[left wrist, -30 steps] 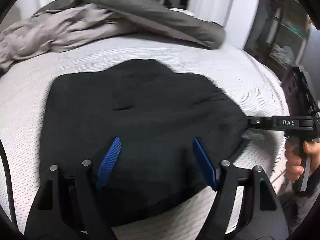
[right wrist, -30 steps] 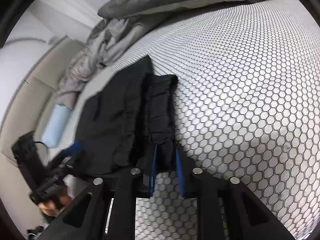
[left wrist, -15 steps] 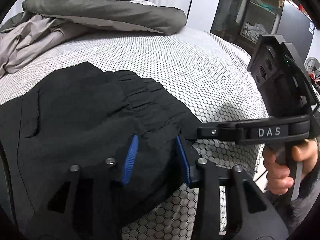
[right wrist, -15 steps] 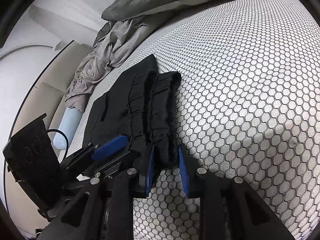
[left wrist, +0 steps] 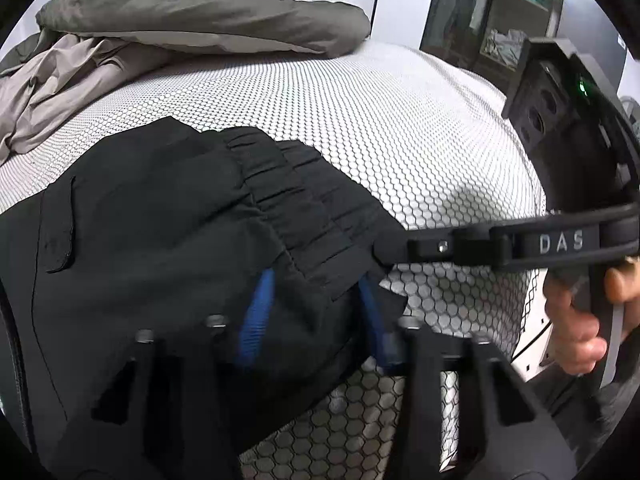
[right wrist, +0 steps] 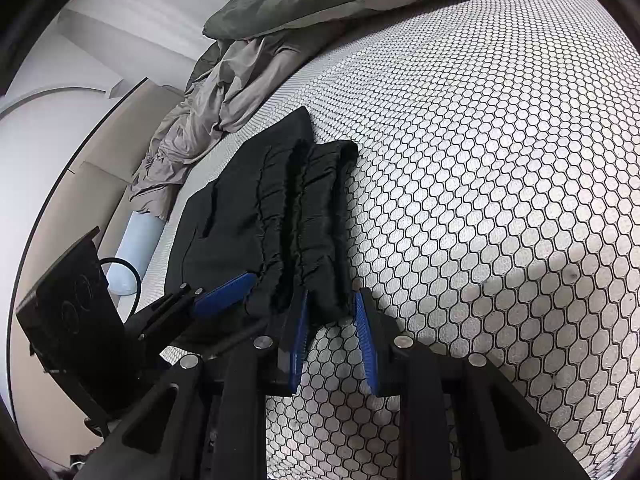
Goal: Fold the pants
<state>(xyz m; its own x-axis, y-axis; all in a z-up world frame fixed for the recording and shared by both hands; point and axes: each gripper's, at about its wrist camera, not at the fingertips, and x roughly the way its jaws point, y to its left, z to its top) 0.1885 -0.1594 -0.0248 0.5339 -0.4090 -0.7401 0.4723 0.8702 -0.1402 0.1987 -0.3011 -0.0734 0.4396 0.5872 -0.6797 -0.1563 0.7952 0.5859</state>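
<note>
Pants (left wrist: 168, 248), black and soft, lie flat on your honeycomb-patterned mattress (left wrist: 360, 120), gathered elastic waistband (right wrist: 320, 216) nearest you at its edge. Your left gripper (left wrist: 316, 312) straddles a waistband corner, jaws apart with cloth between; your right gripper (right wrist: 332, 320) is clamped on the other waistband end. Expect light, limp fabric that sags and slides, so grip the thicker ribbed band, not the thin leg cloth. Beyond lies a rumpled grey duvet (left wrist: 192, 20).
</note>
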